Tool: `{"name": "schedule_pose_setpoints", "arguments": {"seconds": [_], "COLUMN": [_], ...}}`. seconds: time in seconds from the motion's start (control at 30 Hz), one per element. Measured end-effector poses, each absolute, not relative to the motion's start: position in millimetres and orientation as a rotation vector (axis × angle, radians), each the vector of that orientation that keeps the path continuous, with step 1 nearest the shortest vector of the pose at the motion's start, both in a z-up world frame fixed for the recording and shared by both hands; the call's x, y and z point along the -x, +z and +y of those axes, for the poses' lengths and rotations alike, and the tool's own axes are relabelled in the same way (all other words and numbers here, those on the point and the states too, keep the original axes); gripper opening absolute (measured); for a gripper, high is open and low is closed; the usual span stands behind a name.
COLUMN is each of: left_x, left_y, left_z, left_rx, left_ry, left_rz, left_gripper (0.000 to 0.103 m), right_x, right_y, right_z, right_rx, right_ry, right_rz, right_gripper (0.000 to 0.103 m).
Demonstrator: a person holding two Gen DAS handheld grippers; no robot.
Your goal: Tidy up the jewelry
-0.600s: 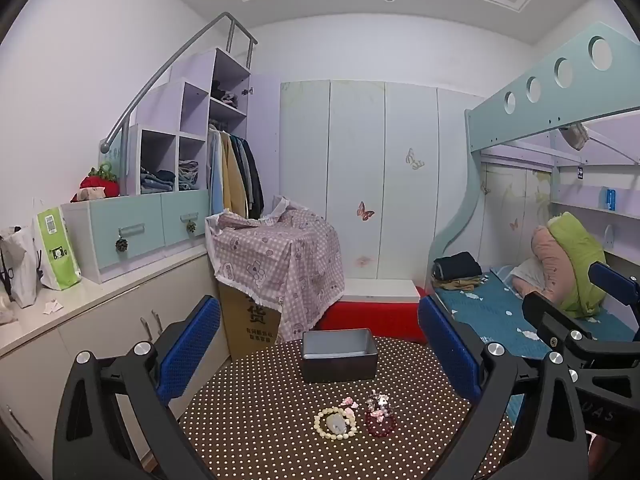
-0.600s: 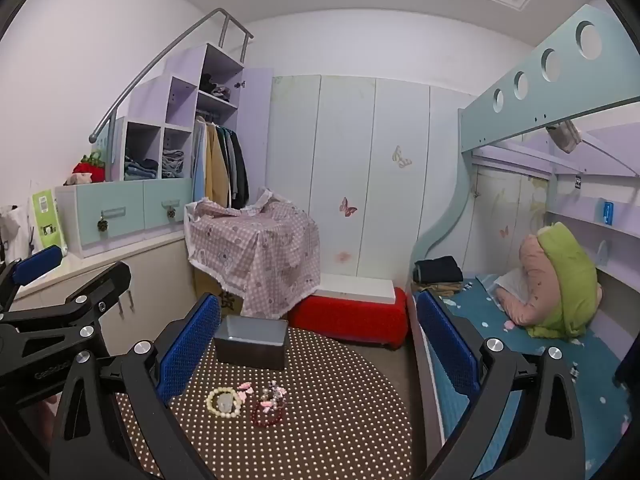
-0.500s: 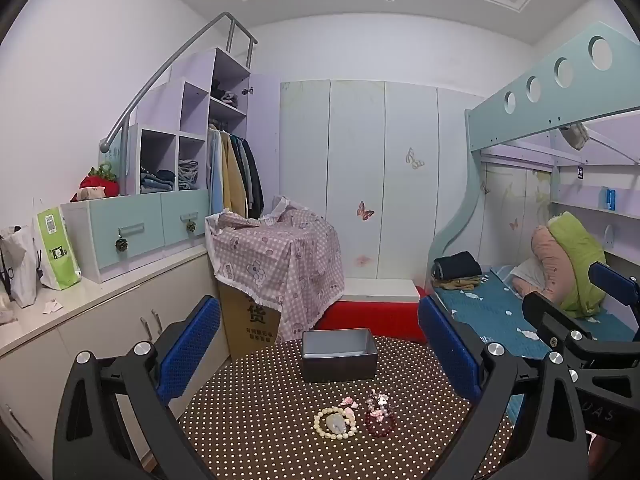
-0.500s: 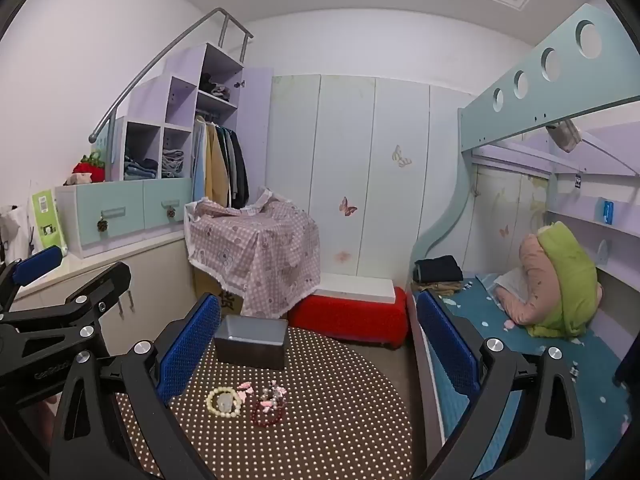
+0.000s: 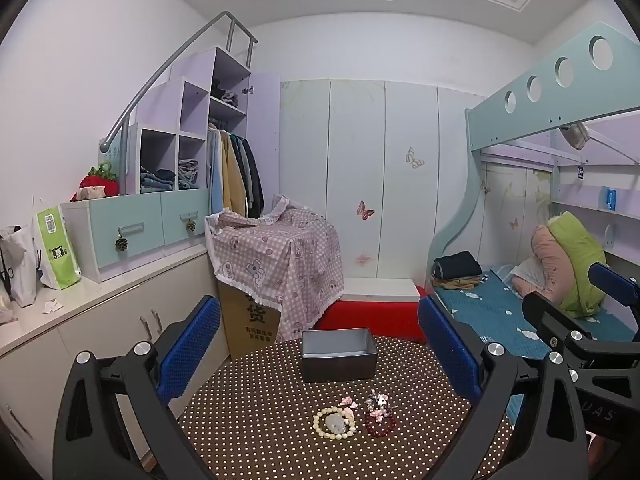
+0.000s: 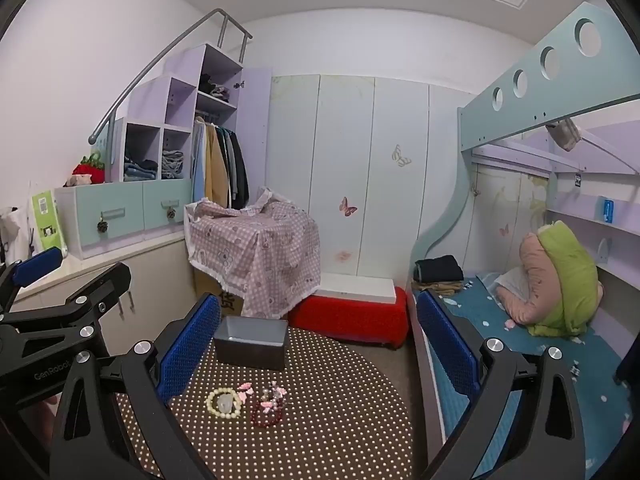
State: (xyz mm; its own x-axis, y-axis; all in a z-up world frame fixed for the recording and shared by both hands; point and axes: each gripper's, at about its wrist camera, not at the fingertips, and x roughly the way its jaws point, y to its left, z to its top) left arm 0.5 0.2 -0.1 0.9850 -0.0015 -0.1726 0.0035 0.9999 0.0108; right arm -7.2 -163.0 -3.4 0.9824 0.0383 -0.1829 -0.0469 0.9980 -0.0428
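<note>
Left claw: jaws spread wide, nothing between them, hanging above the near edge of the counter.
Right claw: also wide and empty, beside the left claw, which shows at its left.
Cream bead bracelet: flat on the dotted counter, ahead of and below the left claw, between its fingers in that view; a pale stone sits inside the ring.
Red bead bracelet: just beside the cream one, on its right, with small pink and silver trinkets on and behind it.
Grey box: open-topped, farther ahead past the jewelry, looking empty.
Handling: the pieces are likely light; the beads hard, round and slippery, strung loosely so a ring will sag and swing.
Where to grip: pinch across one side of a ring, not the whole loop.
Risk: the trinkets are tiny and may scatter if nudged.
</note>
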Motion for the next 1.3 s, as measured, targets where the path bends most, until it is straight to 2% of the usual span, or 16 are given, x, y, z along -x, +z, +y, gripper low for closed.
{"name": "schedule_pose_setpoints", "arguments": {"seconds": [1.3], "left_x": [-6.8], "left_y": [-10.7], "left_z": [2.9], "left_rx": [-0.014], "left_ry": [-0.001], "left_rz": [0.191], "left_gripper": [0.096], "right_x": [-1.7], "right_y": [-11.2], "right_z": [-160.6], "right_rx": [0.044], "right_ry": [0.042], "right_rz": [0.196], "right_gripper": [0.095]}}
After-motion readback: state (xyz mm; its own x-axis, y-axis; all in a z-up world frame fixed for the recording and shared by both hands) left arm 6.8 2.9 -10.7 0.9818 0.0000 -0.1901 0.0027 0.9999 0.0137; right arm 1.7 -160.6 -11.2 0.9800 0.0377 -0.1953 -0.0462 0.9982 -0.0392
